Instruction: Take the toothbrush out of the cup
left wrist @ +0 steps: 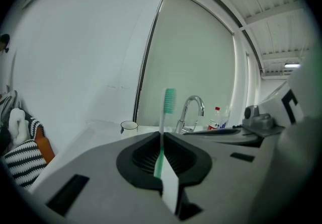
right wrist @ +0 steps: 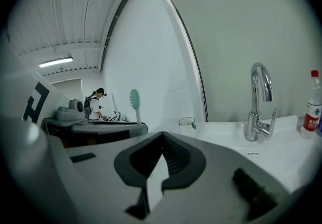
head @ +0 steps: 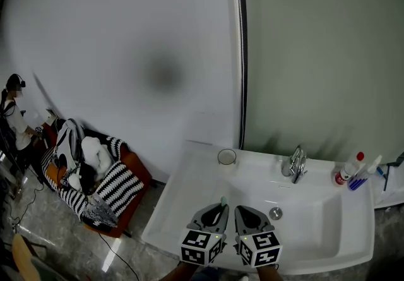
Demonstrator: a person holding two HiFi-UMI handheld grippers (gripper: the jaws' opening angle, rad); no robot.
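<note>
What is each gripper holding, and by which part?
The left gripper holds the toothbrush by its handle, bristle head up. The right gripper is shut on nothing.

So the toothbrush (left wrist: 162,135) has mint-green bristles on a white handle, the cup (head: 226,157) and sink (head: 189,210) are white, and far left there's a black-and-white striped blanket (head: 117,185) on an orange chair (head: 136,169).

Head view: high, steeply down onto sink (head: 177,204). Both gripper views: low, close, near-level toward back wall (head: 126,33); all three share faucet (head: 295,163) and cup (head: 226,157).
</note>
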